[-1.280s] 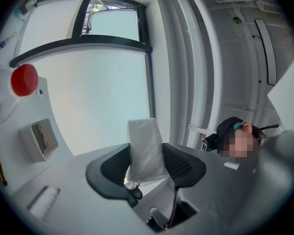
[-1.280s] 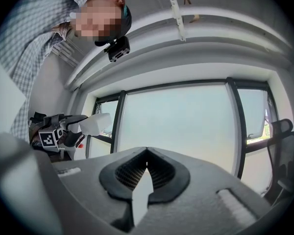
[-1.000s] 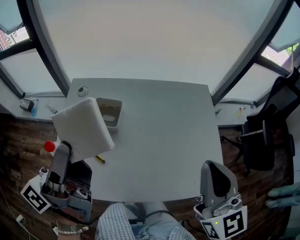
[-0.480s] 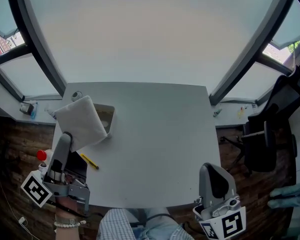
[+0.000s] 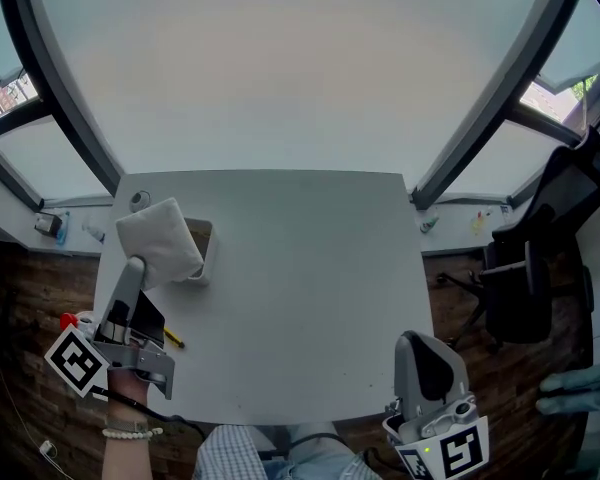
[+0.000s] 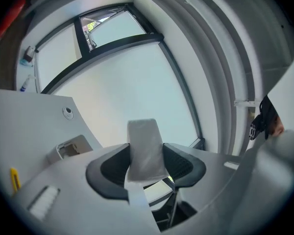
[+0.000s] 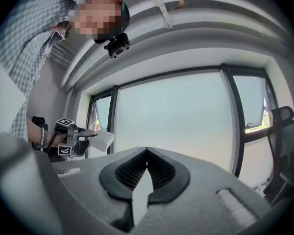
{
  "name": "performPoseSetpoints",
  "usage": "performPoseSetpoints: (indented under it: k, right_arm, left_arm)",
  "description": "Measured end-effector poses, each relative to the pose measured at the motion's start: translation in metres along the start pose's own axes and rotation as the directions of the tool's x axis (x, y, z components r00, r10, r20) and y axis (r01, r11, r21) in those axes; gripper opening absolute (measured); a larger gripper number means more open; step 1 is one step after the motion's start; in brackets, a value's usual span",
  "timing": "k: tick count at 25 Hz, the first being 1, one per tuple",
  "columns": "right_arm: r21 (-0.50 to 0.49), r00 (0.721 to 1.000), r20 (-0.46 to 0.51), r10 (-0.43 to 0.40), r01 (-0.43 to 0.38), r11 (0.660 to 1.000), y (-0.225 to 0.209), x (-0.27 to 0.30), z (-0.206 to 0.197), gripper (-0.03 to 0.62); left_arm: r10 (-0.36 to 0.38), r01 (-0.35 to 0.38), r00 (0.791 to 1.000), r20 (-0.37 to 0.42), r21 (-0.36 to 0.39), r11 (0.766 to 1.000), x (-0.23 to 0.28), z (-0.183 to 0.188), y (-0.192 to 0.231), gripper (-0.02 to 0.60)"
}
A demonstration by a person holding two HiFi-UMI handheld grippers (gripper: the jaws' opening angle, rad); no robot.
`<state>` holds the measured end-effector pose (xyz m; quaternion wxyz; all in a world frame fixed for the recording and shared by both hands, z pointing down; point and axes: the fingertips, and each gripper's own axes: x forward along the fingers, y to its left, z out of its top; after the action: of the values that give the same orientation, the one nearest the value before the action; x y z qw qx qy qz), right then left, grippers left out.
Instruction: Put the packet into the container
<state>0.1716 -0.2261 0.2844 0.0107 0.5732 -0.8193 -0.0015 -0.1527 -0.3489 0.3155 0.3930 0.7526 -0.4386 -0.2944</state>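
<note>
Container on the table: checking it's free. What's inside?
The packet, held in the left tongs, covers most of the container from above; the visible part shows nothing clearly inside.

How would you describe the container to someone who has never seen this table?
Find the white table by the windows. Near its far left corner stands the container, partly hidden by the held white packet. It is the only open box.

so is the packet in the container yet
Out: the packet is clamped in the left gripper, held in the air, and the container stands apart from it.
</note>
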Motion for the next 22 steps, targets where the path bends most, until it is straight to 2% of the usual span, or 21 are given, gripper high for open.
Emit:
performPoseSetpoints:
  k: [7, 11, 15, 22]
  right_arm:
    - [0.024, 0.999, -0.031, -0.017, 0.018, 1.000, -0.010, -0.001, -0.014, 0.002]
    - [0.027, 0.999, -0.036, -0.028, 0.029, 0.999, -0.010, -0.001, -0.015, 0.002]
    - [0.031, 0.998, -0.048, -0.044, 0.045, 0.999, -0.020, -0.003, -0.021, 0.002]
    - [0.032, 0.997, -0.056, -0.062, 0.064, 0.997, -0.029, -0.006, -0.029, 0.002]
  left_arm:
    - [0.090, -0.088, 0.996, -0.018, 0.084, 0.993, 0.012, 0.001, 0.025, 0.222]
    - [0.149, -0.142, 0.988, -0.038, 0.147, 0.979, 0.019, -0.001, 0.040, 0.222]
    - [0.257, -0.242, 0.964, -0.061, 0.187, 0.952, 0.022, -0.009, 0.068, 0.222]
    - [0.365, -0.333, 0.928, -0.068, 0.280, 0.900, 0.029, -0.015, 0.096, 0.222]
